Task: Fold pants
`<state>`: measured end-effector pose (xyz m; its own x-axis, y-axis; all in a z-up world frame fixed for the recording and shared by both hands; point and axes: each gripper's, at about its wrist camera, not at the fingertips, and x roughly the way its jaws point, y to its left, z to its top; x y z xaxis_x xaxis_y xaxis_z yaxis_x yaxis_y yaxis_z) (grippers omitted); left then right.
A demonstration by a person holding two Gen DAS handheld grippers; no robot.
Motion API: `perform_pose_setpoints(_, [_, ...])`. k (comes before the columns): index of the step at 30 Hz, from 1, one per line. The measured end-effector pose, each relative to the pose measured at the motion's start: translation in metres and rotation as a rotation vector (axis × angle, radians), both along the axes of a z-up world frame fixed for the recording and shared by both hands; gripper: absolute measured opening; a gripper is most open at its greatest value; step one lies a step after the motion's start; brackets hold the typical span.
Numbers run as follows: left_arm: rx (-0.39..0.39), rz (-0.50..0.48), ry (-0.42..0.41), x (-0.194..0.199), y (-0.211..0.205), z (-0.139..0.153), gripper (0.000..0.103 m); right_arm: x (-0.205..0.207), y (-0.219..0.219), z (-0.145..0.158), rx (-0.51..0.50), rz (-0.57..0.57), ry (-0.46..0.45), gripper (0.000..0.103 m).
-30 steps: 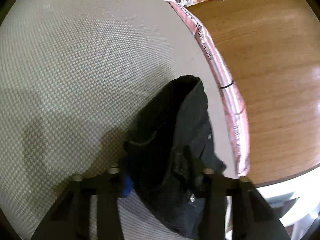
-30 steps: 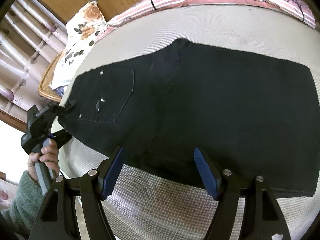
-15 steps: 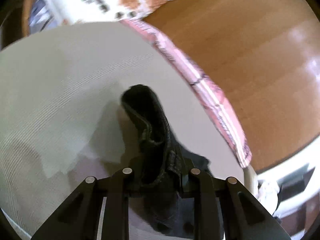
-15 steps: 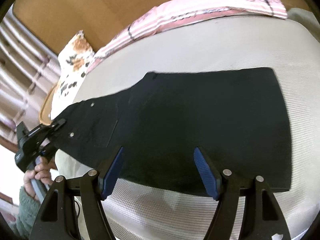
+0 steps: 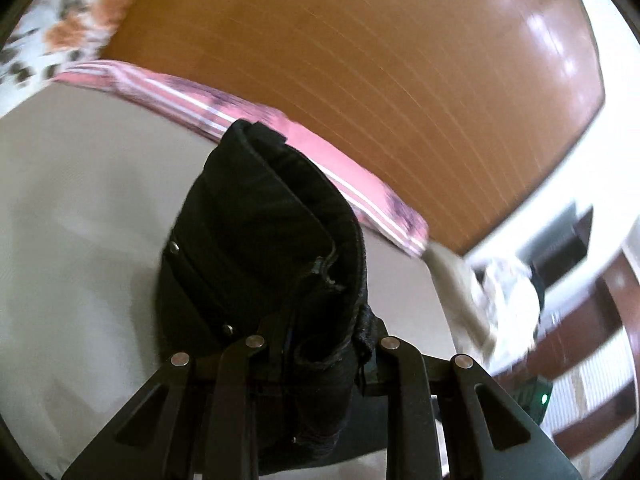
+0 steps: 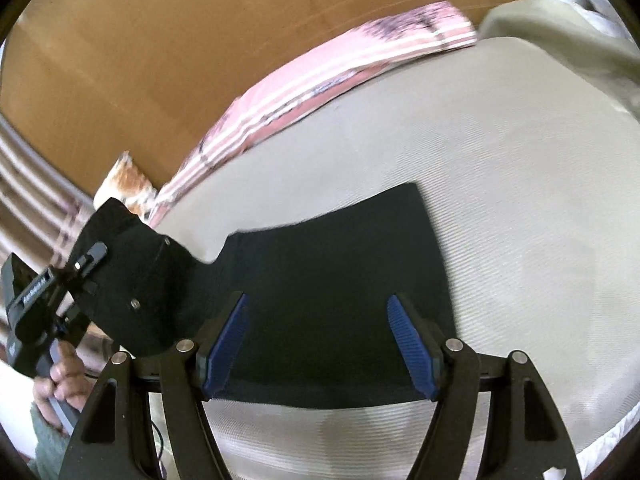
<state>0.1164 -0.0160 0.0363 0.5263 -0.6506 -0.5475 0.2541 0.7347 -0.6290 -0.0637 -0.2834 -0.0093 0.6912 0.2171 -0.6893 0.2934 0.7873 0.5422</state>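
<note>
The left gripper (image 5: 320, 344) has just been closing and pinches the waistband end of the black pants (image 6: 332, 280), which bunches up ahead of its 2 fingers (rivets and zipper showing). The right gripper (image 6: 320, 344) stands open, blue pads apart, empty; the pant legs lie flat on the beige bed (image 6: 520, 200) just beyond its fingertips.
</note>
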Motion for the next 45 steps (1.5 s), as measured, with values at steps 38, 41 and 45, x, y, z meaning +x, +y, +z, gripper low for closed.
perform_pose_setpoints(38, [0.319,-0.423,-0.009,-0.063,-0.109,-0.047,0.044,0.068,-0.059,-0.094,0.369,0.241,0.076,0.071])
perform_pose_setpoints(41, [0.344,-0.319,0.043,-0.049,-0.083,-0.059,0.044,0.076,-0.062,-0.099,0.388,0.255,0.06,0.07])
perform_pose_setpoints(45, [0.368,-0.242,0.092,-0.038,-0.06,-0.078,0.044,0.087,-0.062,-0.108,0.414,0.281,0.039,0.056])
